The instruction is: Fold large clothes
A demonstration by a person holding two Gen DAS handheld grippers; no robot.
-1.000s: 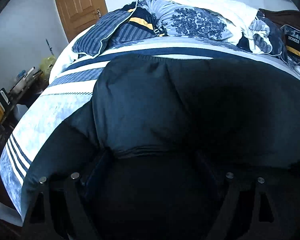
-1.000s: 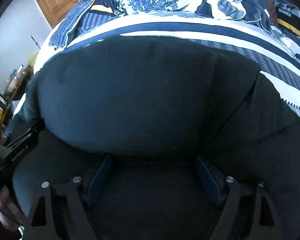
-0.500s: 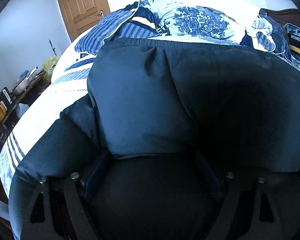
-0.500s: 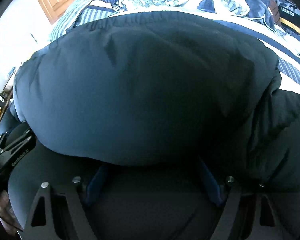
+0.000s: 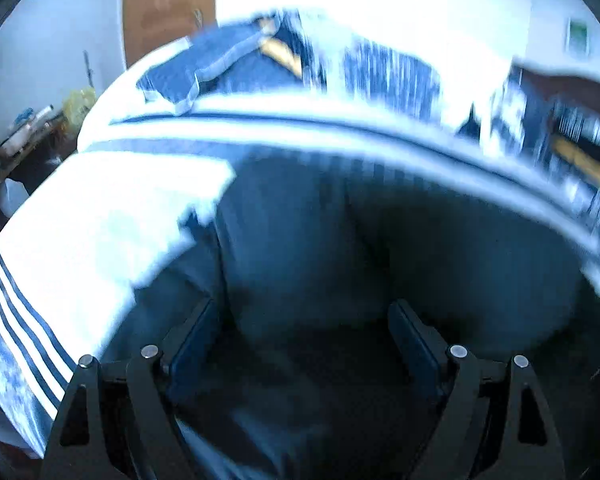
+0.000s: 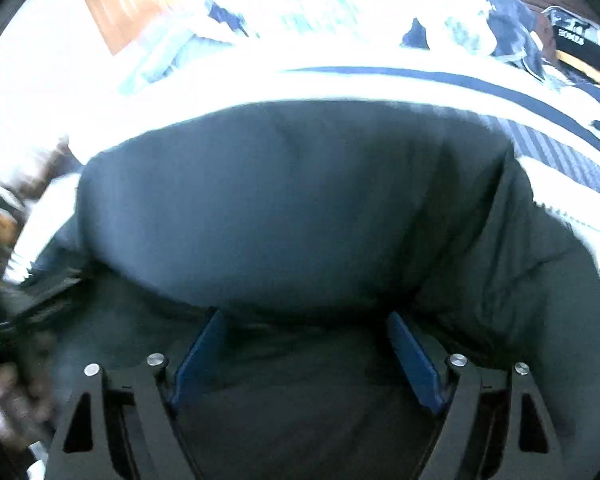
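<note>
A large dark navy garment [image 5: 300, 248] lies on the striped white-and-blue bed [image 5: 100, 220]. In the left wrist view my left gripper [image 5: 304, 320] has its jaws wide apart, with the cloth bulging between and over the blue pads [image 5: 196, 336]. In the right wrist view the same garment [image 6: 292, 208] fills the middle. My right gripper [image 6: 304, 324] is also spread wide over the cloth, its blue pads [image 6: 412, 356] resting on the fabric. Both views are motion-blurred.
Crumpled blue patterned bedding and pillows [image 5: 228, 68] pile up at the head of the bed. A wooden door [image 5: 168, 4] stands at the back left. A cluttered side table [image 5: 24, 128] is left of the bed. The person's other hand [image 6: 16, 392] shows at the left edge.
The garment's far edge rose toward the pillows half a second ago and has now dropped back toward me, uncovering the striped sheet. Both cameras are moving fast.
</note>
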